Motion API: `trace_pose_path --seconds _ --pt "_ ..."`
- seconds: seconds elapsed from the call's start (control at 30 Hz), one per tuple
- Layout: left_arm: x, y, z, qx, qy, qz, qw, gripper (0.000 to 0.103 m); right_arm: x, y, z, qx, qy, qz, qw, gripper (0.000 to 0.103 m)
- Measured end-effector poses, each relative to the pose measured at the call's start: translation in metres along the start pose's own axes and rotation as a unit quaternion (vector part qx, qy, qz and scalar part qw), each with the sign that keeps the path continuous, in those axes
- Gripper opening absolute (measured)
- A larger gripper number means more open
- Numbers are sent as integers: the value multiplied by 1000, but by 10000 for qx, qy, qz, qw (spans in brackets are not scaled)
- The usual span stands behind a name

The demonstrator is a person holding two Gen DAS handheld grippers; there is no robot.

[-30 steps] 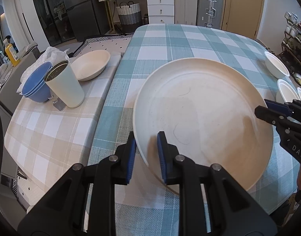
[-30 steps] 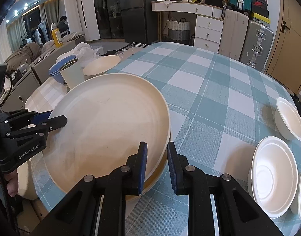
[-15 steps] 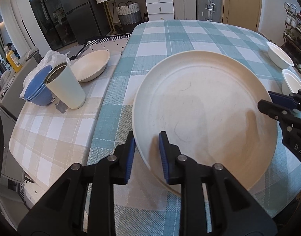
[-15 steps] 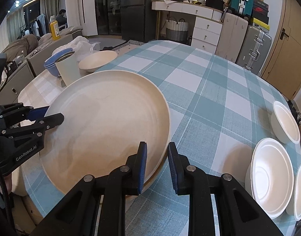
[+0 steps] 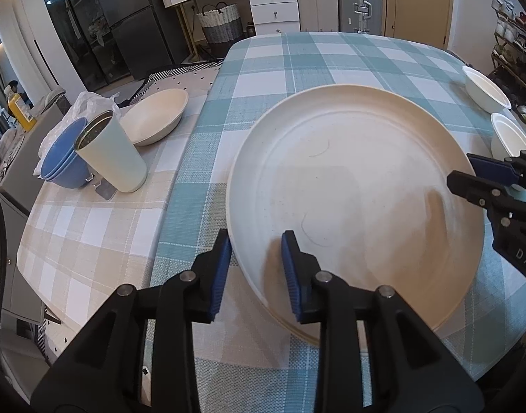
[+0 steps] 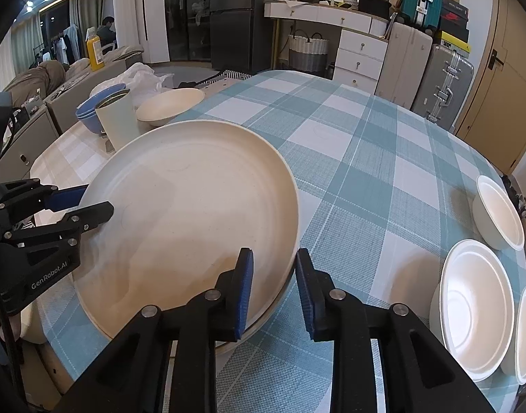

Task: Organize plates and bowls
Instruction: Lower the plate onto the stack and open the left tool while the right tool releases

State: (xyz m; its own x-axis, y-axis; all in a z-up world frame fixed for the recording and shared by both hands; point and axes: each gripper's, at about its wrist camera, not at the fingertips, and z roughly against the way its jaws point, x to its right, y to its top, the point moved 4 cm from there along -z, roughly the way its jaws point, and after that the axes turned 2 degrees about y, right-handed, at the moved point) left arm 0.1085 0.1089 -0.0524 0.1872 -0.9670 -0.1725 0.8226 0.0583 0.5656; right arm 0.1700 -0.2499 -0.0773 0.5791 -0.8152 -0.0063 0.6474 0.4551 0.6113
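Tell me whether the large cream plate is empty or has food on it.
Empty. The large cream plate shows a bare surface in both wrist views, with only a few faint hair-like marks; no food or other dish sits on it.

Two cream plates (image 6: 194, 213); three white bowls (image 6: 476, 306); one cup (image 5: 111, 155)

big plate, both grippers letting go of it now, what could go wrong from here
1. The left hand-held gripper and right hand-held gripper have just been opening with the big plate's rim between the pads; pulling back may drag it.
2. It sits on another plate near the table edge and could slide off.
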Motion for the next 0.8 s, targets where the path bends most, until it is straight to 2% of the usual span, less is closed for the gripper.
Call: trace_pose_path --seconds 0.1,0.33,0.4,0.47,0.53,0.67,0.7,0.8 --pt "1 0 0 -14 -10 -19 10000 28 4 0 0 -5 171 -167 9997 27" --pt "-5 1 0 -63 -190 90 9998 29 6 -1 -1 -23 267 -188 9995 29" --pt "-7 1 -1 -95 -295 168 9994 32 5 -1 0 -7 323 -188 9993 32" --pt "-10 1 -1 -149 -421 269 9986 36 5 1 2 30 402 -177 9990 38" --pt "-14 1 1 -145 -498 367 9980 43 5 2 6 78 502 -182 9985 47" --pt "-17 4 12 85 -615 431 9971 74 8 5 14 210 675 -271 9971 74" --pt "-17 6 16 165 -658 425 9968 74 9 6 16 245 724 -290 9967 82" --pt "-14 9 23 179 -775 389 9961 74 13 8 21 343 713 -330 9963 88"
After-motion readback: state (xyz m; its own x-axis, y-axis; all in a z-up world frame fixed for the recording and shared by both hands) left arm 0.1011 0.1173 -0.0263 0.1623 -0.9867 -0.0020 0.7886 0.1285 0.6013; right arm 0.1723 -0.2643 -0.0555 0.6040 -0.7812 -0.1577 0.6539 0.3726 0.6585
